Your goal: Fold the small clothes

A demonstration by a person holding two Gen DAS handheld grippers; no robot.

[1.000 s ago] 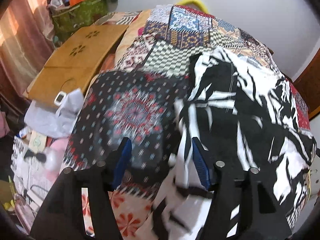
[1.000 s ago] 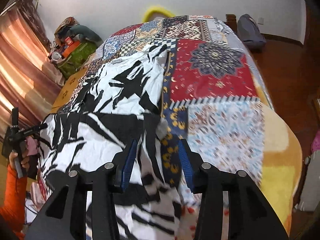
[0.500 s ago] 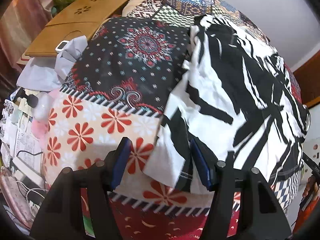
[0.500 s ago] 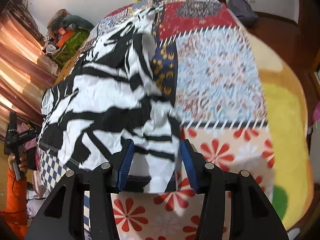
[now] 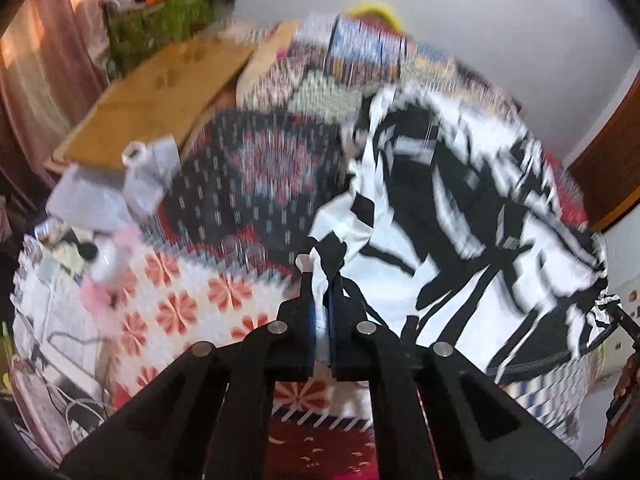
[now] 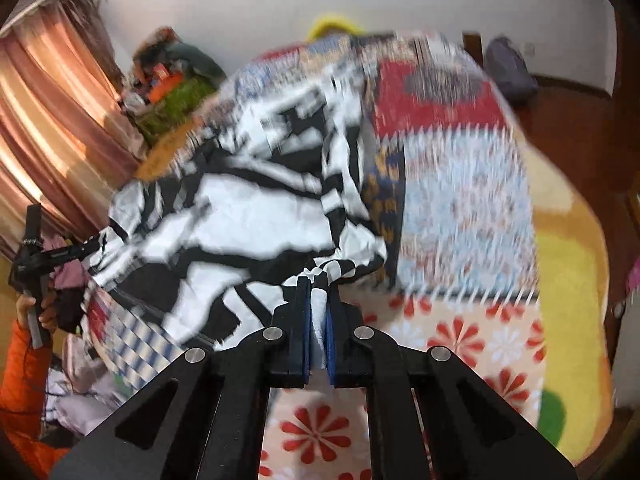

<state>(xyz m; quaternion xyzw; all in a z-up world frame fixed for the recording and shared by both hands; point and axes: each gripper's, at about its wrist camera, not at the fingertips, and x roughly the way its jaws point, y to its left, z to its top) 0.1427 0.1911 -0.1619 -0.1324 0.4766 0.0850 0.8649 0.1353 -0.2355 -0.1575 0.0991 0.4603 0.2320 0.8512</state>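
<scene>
A black-and-white patterned garment (image 5: 460,216) lies spread on the patchwork bedspread (image 5: 192,300). My left gripper (image 5: 320,284) is shut on the garment's near left corner, with white cloth pinched between the blue pads. My right gripper (image 6: 318,292) is shut on the near right corner of the same garment (image 6: 248,208), lifted a little off the bedspread (image 6: 460,208). Both views are motion-blurred. The left gripper also shows far left in the right wrist view (image 6: 80,250).
A tan wooden board (image 5: 160,96) and grey cloth (image 5: 120,188) lie left of the bed. A green bag with clutter (image 5: 160,28) stands by the pink curtain (image 6: 52,120). A yellow rug (image 6: 572,280) and wooden floor lie to the right. White wall behind.
Both grippers have closed on the garment's near corners and started lifting them, raising the near hem. The views have tilted up toward the far wall.
</scene>
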